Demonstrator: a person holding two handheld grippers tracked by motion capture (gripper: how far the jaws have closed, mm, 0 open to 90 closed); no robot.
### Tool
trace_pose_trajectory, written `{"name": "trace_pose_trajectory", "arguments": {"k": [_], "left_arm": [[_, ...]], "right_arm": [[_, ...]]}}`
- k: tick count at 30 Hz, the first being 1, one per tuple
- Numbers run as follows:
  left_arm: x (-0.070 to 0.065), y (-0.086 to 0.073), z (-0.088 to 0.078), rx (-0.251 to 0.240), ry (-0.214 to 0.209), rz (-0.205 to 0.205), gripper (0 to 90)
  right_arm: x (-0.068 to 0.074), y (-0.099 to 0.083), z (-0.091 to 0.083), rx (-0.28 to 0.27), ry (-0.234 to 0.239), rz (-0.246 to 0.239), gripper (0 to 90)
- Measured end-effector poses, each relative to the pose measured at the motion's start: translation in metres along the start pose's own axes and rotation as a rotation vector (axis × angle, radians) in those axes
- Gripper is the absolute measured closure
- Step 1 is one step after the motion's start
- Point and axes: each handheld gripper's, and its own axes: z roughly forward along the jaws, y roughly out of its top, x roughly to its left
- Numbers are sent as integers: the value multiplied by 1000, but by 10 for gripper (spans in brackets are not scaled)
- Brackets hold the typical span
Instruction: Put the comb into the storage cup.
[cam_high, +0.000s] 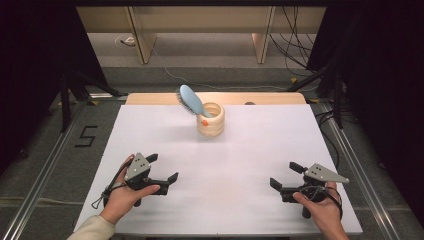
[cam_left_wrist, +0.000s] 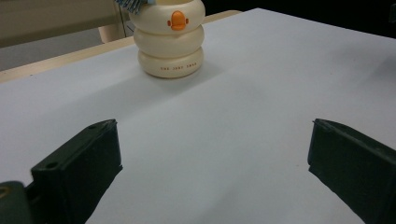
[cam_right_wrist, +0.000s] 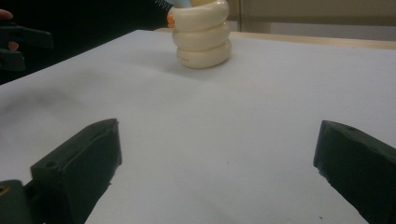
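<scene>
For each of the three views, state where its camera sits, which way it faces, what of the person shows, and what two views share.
High view: above the near edge, facing forward and down; both hands, left gripper and right gripper.
Left gripper view: between open jaws, facing the cream holder.
Right gripper view: between open jaws, facing the holder; fingertips at left.
Shared: holder and white table.

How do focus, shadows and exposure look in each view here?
High view: sharp, evenly lit; the cream holder casts a faint shadow, surroundings very dark. Left gripper view: holder fairly clear, near black jaws soft, soft shadow to its right. Right gripper view: slightly hazier, jaws blurred, no glare on the white table.
</scene>
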Motion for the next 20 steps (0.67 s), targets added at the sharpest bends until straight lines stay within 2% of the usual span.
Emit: {"name": "trace_pose_trajectory", "arguments": {"k": [7, 20], "left_arm": [[3, -3, -4, 8, 19, 5, 23], [4, -6, -1, 22, 31, 7, 28]], "right_arm": [[0, -1, 0, 7, 0, -2, 20], [0, -2, 2, 15, 7, -8, 21]]}}
